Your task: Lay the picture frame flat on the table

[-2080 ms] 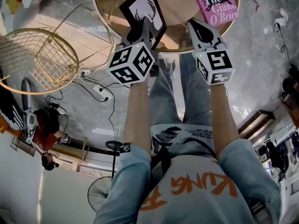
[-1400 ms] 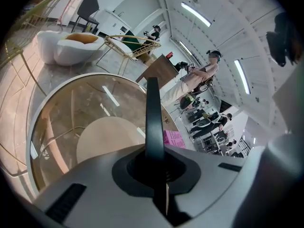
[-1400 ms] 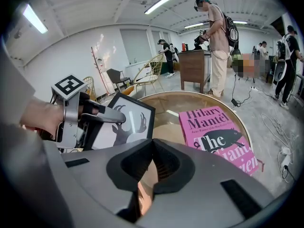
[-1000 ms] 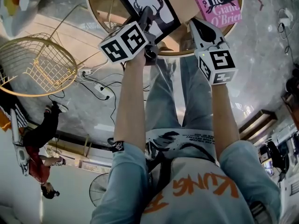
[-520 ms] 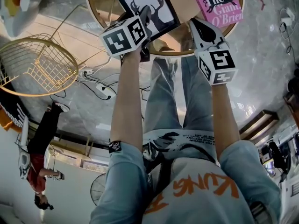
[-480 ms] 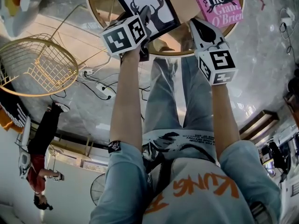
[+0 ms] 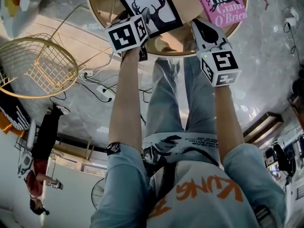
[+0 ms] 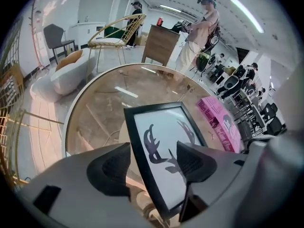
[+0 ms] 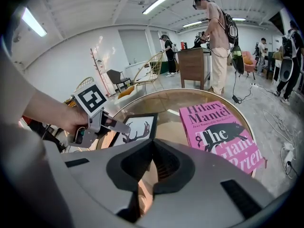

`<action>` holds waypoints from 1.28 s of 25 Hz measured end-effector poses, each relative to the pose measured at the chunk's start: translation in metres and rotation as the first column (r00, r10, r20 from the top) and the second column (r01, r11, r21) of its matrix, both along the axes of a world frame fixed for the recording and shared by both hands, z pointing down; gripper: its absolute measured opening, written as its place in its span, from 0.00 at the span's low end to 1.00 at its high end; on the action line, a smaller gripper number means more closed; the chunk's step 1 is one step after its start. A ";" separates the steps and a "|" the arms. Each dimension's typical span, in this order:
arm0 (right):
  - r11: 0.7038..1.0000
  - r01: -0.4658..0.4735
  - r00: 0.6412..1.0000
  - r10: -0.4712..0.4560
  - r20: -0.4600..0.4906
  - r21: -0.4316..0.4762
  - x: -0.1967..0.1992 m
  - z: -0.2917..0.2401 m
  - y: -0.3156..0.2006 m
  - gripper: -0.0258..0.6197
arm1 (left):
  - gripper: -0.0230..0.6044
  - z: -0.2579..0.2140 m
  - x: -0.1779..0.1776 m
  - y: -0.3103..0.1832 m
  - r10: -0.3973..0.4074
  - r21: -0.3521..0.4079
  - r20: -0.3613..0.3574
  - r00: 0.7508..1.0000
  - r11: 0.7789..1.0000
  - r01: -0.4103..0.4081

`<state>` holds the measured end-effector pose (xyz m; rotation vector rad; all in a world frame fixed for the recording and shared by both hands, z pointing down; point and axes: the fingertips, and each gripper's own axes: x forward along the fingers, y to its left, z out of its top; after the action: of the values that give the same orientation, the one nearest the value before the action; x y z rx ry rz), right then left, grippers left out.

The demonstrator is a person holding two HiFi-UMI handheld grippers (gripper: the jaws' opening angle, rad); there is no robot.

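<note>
Left tongs (image 8: 154, 156) advanced, opening round picture frame (image 8: 161, 127); book (image 9: 221, 132): "Hilary Mantel".

The picture frame (image 8: 166, 127) — black border, white sheet, black antlered stag — lies flat on the bench (image 8: 102, 103), its near edge between the left hand-held gripper's (image 8: 154, 158) opening jaws.

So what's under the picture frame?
The round glass tabletop; the picture frame lies flat on it. Whatever sits directly beneath is covered by the frame itself.
</note>
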<state>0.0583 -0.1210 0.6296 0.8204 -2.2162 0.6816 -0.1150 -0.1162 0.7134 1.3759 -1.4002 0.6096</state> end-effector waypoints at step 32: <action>0.977 0.069 0.990 -0.092 0.105 0.203 -0.074 -0.210 0.005 0.04 | 0.07 -0.315 -0.042 0.029 -0.169 0.598 -0.073 0.983 0.782 0.179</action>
<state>-0.0159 -0.1164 0.4194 0.8012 -2.4358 0.4834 -0.1575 -0.0868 0.3981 1.7046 -1.7755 0.0069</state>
